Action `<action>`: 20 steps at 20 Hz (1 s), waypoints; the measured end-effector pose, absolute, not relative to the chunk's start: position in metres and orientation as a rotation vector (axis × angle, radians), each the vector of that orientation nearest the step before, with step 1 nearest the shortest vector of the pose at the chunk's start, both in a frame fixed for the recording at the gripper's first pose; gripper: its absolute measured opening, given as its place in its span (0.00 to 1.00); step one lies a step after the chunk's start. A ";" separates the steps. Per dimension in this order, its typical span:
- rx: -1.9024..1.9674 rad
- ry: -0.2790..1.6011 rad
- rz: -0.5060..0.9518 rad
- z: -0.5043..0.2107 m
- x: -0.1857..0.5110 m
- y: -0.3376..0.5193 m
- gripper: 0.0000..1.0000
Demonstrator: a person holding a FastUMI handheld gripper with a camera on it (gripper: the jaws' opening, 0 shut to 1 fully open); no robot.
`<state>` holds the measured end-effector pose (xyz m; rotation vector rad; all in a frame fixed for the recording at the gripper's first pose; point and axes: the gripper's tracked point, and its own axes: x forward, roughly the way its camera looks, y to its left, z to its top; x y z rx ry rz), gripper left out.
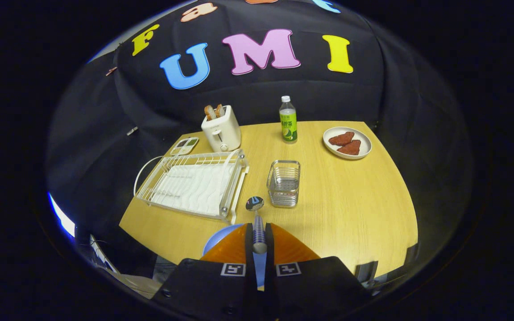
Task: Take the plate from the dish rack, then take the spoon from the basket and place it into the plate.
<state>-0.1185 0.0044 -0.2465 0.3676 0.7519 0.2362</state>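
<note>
While tongs (259,236) clamp spoon (256,209), bowl pointing ahead, plate (219,238) beneath

The tabletop (350,200) looks like pale wood with a fine grain and a smooth, faintly satin finish. The spoon (257,218), clamped between both fingers (249,243), is polished metal, its bowl mirror-bright. The basket (283,183) is shiny wire metal. The dish rack (194,183) is white coated wire over a matt ribbed plastic tray. The toaster (221,129) is smooth cream plastic.
</note>
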 end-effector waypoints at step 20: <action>0.350 0.958 0.320 -0.354 -0.186 0.081 0.17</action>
